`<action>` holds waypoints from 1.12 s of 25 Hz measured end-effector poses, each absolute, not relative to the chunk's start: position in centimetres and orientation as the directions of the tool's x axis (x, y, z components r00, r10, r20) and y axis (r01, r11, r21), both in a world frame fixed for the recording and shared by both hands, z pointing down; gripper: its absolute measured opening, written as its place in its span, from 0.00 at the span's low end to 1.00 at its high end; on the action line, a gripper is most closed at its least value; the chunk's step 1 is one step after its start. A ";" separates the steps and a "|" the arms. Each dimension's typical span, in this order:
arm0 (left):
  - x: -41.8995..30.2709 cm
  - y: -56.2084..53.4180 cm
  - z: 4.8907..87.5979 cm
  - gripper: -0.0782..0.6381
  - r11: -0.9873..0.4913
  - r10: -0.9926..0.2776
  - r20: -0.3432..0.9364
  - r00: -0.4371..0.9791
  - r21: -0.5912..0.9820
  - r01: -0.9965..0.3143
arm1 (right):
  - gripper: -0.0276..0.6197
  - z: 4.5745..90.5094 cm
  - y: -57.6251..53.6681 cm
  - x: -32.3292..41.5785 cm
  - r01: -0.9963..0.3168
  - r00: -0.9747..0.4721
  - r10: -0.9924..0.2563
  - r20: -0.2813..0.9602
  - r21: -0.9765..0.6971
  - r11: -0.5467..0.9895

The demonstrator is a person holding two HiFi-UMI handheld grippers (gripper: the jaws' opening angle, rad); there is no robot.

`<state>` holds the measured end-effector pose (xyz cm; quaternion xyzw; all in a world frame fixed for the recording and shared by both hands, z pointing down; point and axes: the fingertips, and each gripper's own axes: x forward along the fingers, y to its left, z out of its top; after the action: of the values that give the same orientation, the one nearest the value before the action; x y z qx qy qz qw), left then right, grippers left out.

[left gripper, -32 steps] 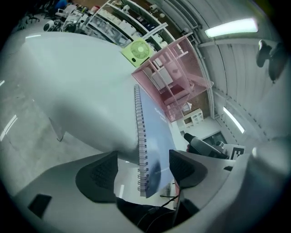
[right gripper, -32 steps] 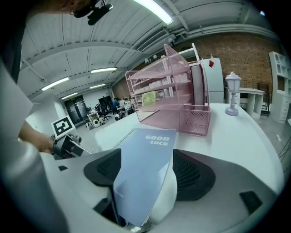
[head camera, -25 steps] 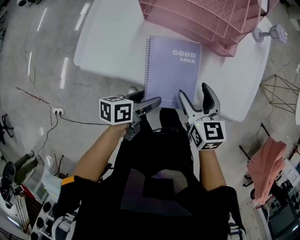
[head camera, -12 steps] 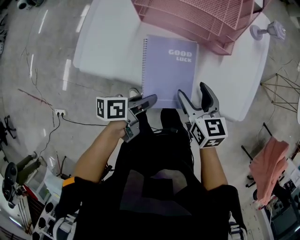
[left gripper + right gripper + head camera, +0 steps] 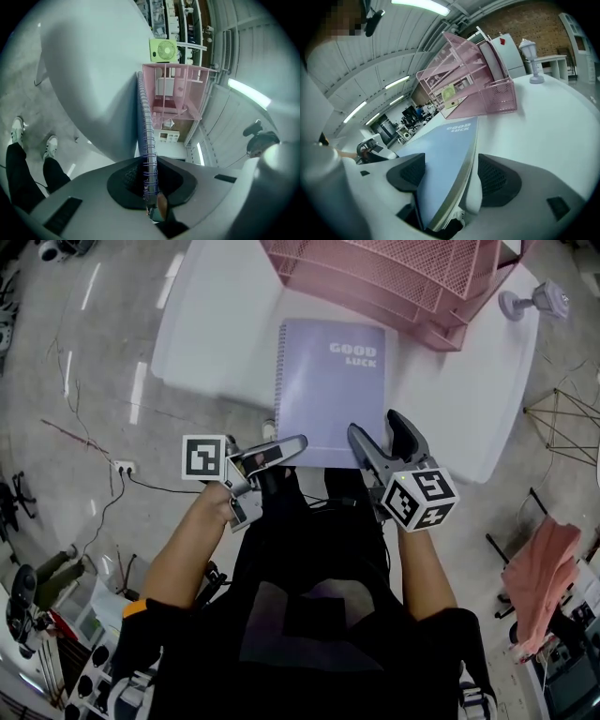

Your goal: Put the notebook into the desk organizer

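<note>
A lilac spiral notebook [image 5: 328, 390] lies flat on the white table [image 5: 216, 334], its near edge jutting over the table's front edge. My left gripper [image 5: 284, 447] is shut on the near left corner, and in the left gripper view its pads [image 5: 133, 176] squeeze the wire spiral of the notebook [image 5: 146, 122]. My right gripper [image 5: 375, 426] stands open around the near right corner; the notebook [image 5: 445, 154] sits between the wide jaws without being pressed. The pink mesh desk organizer [image 5: 394, 273] stands just beyond the notebook's far edge.
A small lilac lamp [image 5: 539, 301] stands at the table's far right. A green fan [image 5: 163, 49] shows behind the organizer [image 5: 173, 89]. Below the table's front edge are the person's legs and grey floor with cables. A pink cloth hangs on a rack [image 5: 534, 577] at the right.
My left gripper's jaws went from open to shut on the notebook's spiral corner. Both grippers edged forward to the notebook's near edge.
</note>
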<state>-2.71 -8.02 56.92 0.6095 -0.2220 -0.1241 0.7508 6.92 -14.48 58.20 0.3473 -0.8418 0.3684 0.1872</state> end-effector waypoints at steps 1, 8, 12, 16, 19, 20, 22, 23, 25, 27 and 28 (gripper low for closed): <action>-2.8 -8.0 56.7 0.16 0.219 -0.459 0.169 0.872 0.973 -0.073 | 0.58 58.3 -14.3 6.8 -0.715 -0.698 -0.440 0.565 -0.519 0.467; -3.4 -7.7 55.0 0.16 0.196 -0.478 0.074 0.875 0.980 0.025 | 0.57 58.4 -13.1 6.0 -0.581 -0.793 -0.384 0.473 -0.776 0.244; -3.9 -7.6 54.9 0.16 0.176 -0.473 0.052 0.879 0.984 0.036 | 0.57 58.3 -12.6 5.0 -0.404 -0.867 -0.359 0.346 -0.909 0.099; -4.6 -7.2 54.8 0.16 0.158 -0.459 0.057 0.887 0.987 0.018 | 0.41 57.7 -12.6 5.1 -0.317 -0.887 -0.370 0.276 -0.947 0.052; -5.0 -7.0 54.5 0.16 0.145 -0.449 0.055 0.892 0.989 0.013 | 0.38 57.6 -12.3 4.6 -0.308 -0.893 -0.360 0.270 -0.950 0.052; -5.0 -7.0 54.2 0.16 0.139 -0.450 0.046 0.892 0.990 0.019 | 0.38 57.7 -12.1 4.4 -0.314 -0.893 -0.355 0.276 -0.948 0.054; -5.0 -7.2 53.4 0.16 0.120 -0.452 0.021 0.892 0.992 0.037 | 0.43 58.2 -11.7 4.2 -0.326 -0.890 -0.351 0.290 -0.944 0.046; -5.0 -7.3 53.0 0.16 0.110 -0.452 0.009 0.892 0.993 0.046 | 0.47 58.6 -11.5 4.3 -0.320 -0.890 -0.352 0.290 -0.947 0.028; -5.2 -7.4 52.4 0.16 0.094 -0.449 -0.008 0.893 0.994 0.056 | 0.52 58.9 -11.2 4.3 -0.284 -0.893 -0.360 0.271 -0.959 -0.019; -5.4 -7.4 52.0 0.16 0.090 -0.449 -0.019 0.893 0.994 0.066 | 0.54 59.0 -10.9 4.1 -0.243 -0.895 -0.371 0.246 -0.968 -0.056; -5.6 -7.3 51.9 0.16 0.090 -0.451 -0.025 0.892 0.993 0.073 | 0.55 59.0 -10.7 3.9 -0.216 -0.898 -0.376 0.229 -0.973 -0.076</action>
<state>-5.59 -7.31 51.86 0.6497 -0.1453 -0.1809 0.7239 3.89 -10.67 59.01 0.2187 -0.6772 0.7002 -0.0572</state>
